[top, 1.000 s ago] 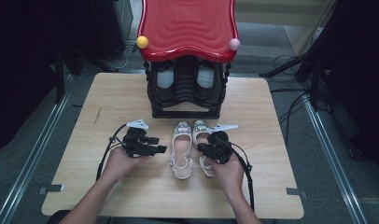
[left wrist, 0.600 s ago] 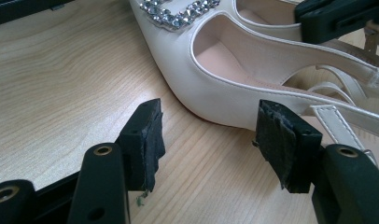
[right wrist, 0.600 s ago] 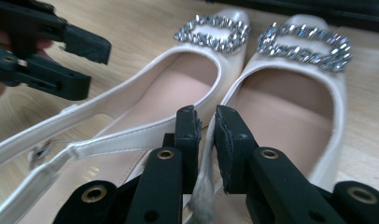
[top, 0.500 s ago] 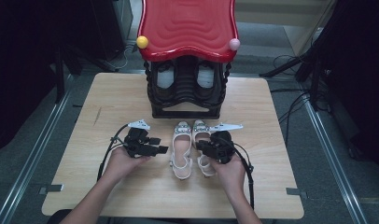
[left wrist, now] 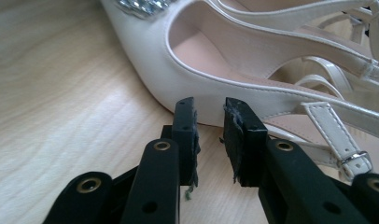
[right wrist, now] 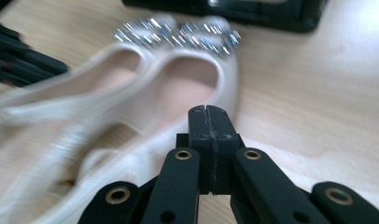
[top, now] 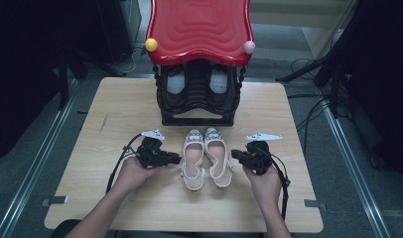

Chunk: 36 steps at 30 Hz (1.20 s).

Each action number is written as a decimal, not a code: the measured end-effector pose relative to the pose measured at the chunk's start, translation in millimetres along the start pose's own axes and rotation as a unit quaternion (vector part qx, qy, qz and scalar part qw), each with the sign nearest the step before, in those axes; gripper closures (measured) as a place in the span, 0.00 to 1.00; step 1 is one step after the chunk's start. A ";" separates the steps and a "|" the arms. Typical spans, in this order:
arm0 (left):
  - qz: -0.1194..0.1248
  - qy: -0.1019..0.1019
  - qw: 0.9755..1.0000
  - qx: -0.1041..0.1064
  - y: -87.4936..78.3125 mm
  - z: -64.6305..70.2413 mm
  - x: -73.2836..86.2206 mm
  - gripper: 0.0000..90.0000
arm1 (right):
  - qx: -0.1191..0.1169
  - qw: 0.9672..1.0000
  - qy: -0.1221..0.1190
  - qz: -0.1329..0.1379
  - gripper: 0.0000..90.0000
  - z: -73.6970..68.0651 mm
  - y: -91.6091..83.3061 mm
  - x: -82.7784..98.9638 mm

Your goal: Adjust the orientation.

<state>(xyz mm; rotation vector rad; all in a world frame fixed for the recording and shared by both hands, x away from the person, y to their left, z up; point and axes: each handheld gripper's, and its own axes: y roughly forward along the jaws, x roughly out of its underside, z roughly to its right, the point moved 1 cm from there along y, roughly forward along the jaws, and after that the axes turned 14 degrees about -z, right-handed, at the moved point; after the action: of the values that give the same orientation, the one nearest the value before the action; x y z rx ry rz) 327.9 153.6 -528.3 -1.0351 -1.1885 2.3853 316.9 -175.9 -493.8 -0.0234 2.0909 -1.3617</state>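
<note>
Left claw [left wrist: 210,112]: jaws just narrowed to a small gap, nothing between, tips beside left white shoe [top: 192,159]. Right claw [right wrist: 210,114]: fully closed, empty, just right of right white shoe [top: 218,156]. Shoes side by side mid-desk [top: 115,109], before black-and-red rack [top: 199,59].

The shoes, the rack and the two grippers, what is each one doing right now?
Left shoe: flat on the table, toe toward the rack, not held.
Right shoe: flat beside it, sides close, not held.
Shoe rack: upright, a light pair inside, red top.
Left gripper: jaws have just been closing, a narrow gap left, nothing between them, tips at the left shoe's side.
Right gripper: jaws shut, empty, just off the right shoe.
</note>
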 end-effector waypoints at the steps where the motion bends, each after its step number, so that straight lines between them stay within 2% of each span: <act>1: -0.002 0.005 1.000 0.001 1.7 1.2 -0.6 0.83 | 0.002 1.000 0.004 -0.006 1.00 3.4 4.0 1.0; 3: -0.001 0.008 1.000 -0.003 3.7 4.3 -2.0 0.85 | 0.008 1.000 0.010 -0.016 1.00 8.8 10.9 2.0; 5: -0.002 0.010 1.000 -0.002 4.0 4.3 -2.1 0.87 | 0.003 1.000 0.014 -0.025 1.00 11.7 16.4 2.3; 7: -0.001 0.009 1.000 0.003 4.1 3.7 -2.0 0.88 | -0.009 0.999 0.015 -0.037 1.00 12.3 22.4 2.8; 9: -0.001 0.012 1.000 0.003 5.1 4.8 -2.3 0.89 | -0.008 0.999 0.014 -0.042 1.00 9.2 27.2 3.3; 11: -0.002 0.013 1.000 0.007 6.6 6.4 -2.7 0.91 | -0.004 0.999 0.011 -0.040 1.00 7.0 28.1 3.0; 14: -0.002 0.017 1.000 0.019 10.3 10.6 -3.2 0.92 | -0.009 0.999 0.014 -0.039 1.00 7.3 28.2 3.8; 15: -0.005 0.023 1.000 0.019 11.7 12.1 -3.8 0.91 | -0.011 0.999 0.014 -0.039 1.00 7.5 28.3 3.9; 17: -0.005 0.025 1.000 0.015 12.5 14.0 -4.3 0.91 | -0.009 0.999 0.014 -0.041 1.00 6.9 28.1 4.0; 20: -0.005 0.022 1.000 0.021 12.1 12.3 -4.1 0.90 | -0.011 0.999 0.016 -0.040 1.00 6.7 28.3 4.1; 26: -0.006 0.025 1.000 0.010 12.6 15.1 -4.5 0.91 | -0.010 0.999 0.013 -0.039 1.00 7.0 28.8 3.9; 29: -0.008 0.027 1.000 0.002 9.0 14.5 -3.6 0.87 | -0.011 0.999 0.016 -0.038 1.00 9.0 28.4 3.6; 32: -0.003 0.032 0.999 -0.015 3.3 14.6 -3.3 0.85 | -0.013 0.999 0.018 -0.036 0.99 9.5 26.6 3.3; 36: 0.008 0.028 0.999 -0.020 -5.3 11.8 -2.6 0.80 | -0.016 1.000 0.017 -0.019 0.97 7.5 19.7 1.4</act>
<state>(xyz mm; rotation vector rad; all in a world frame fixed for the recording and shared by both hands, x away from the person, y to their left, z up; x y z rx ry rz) 321.0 148.7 -518.2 -1.1211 -1.2180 2.3370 325.8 -173.4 -512.7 -0.0556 2.1508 -1.3590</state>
